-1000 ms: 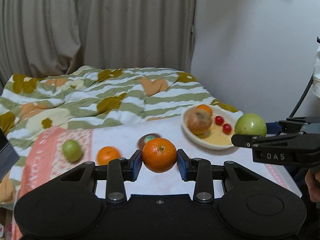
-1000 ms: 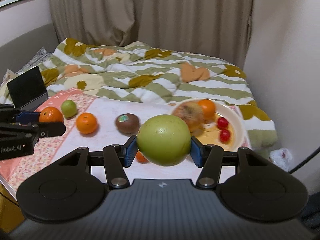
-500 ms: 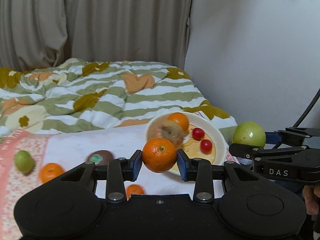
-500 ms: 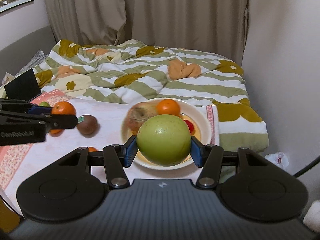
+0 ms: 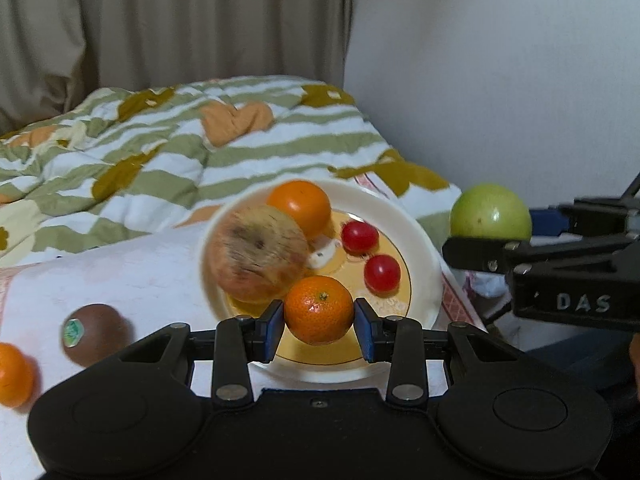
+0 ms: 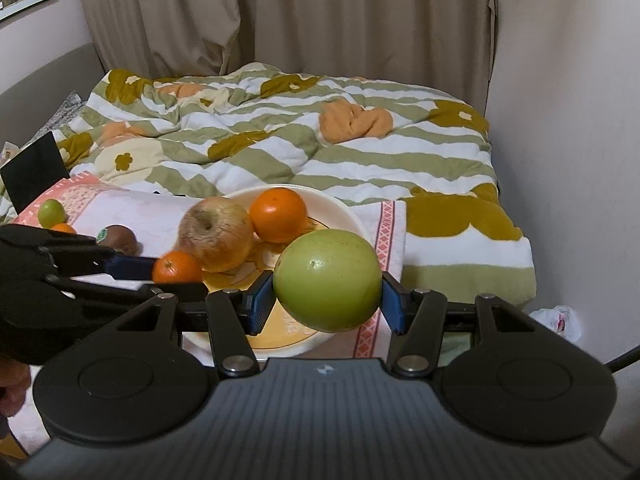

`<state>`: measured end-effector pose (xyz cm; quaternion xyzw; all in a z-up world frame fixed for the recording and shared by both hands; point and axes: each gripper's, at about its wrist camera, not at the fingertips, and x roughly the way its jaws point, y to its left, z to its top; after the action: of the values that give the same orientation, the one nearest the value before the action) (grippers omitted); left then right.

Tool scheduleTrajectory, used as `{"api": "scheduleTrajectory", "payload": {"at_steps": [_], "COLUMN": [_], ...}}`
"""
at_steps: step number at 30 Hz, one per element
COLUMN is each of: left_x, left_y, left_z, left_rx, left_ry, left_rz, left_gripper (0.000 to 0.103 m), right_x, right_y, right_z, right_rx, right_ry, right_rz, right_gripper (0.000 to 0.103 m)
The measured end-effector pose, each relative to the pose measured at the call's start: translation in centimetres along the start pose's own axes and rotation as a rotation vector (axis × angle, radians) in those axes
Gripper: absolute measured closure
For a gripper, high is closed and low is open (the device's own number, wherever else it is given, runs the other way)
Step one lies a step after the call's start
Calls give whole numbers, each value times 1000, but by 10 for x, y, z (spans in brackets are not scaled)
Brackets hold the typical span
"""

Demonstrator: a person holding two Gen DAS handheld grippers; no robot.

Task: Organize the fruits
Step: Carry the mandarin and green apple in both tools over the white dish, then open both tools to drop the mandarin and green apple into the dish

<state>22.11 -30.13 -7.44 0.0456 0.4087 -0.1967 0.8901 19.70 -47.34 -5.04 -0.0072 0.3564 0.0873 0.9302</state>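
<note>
My left gripper [image 5: 319,322] is shut on a small mandarin [image 5: 319,309] and hovers over the near part of the white bowl [image 5: 424,256]. The bowl holds a brownish apple [image 5: 258,256], an orange [image 5: 300,204] and two red cherry tomatoes [image 5: 360,236]. My right gripper [image 6: 327,298] is shut on a big green apple [image 6: 327,280] above the bowl's [image 6: 344,212] right rim. In the right wrist view the left gripper [image 6: 176,274] comes in from the left with its mandarin [image 6: 176,266].
A kiwi with a sticker [image 5: 94,332] and another mandarin [image 5: 14,376] lie on the white cloth left of the bowl. A small green fruit [image 6: 51,212] sits farther left. A striped quilt [image 6: 320,140] covers the bed behind. A wall stands on the right.
Both grippers have moved right and a little down, from over the loose fruit on the cloth to over the bowl, each still holding its fruit.
</note>
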Motion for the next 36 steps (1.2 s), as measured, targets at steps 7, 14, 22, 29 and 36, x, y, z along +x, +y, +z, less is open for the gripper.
{"api": "scheduleTrajectory", "payload": {"at_steps": [7,14,22,29,36], "left_x": [35,38,10,-5,-18], "left_y": [-7,-9,-6,7,25], "left_z": [-1,-2,2,1,-5], "left_rx": [53,88,86,73,16], "left_ry": [61,81,29,37,42], "left_rz": [-5,4,31,101,136], "left_gripper": [62,42,6,5,5], "right_x": [10,13,9,16,37], "right_y": [-12,-16,-16,-6,17], "right_z": [-6,-6,1,9,15], "right_rx": [40,61,61,15,-109], "right_ry": [10,18,-2,-7,1], "right_rz": [-22,-46,-57,-34,34], "right_gripper": [33,33,33,33,33]}}
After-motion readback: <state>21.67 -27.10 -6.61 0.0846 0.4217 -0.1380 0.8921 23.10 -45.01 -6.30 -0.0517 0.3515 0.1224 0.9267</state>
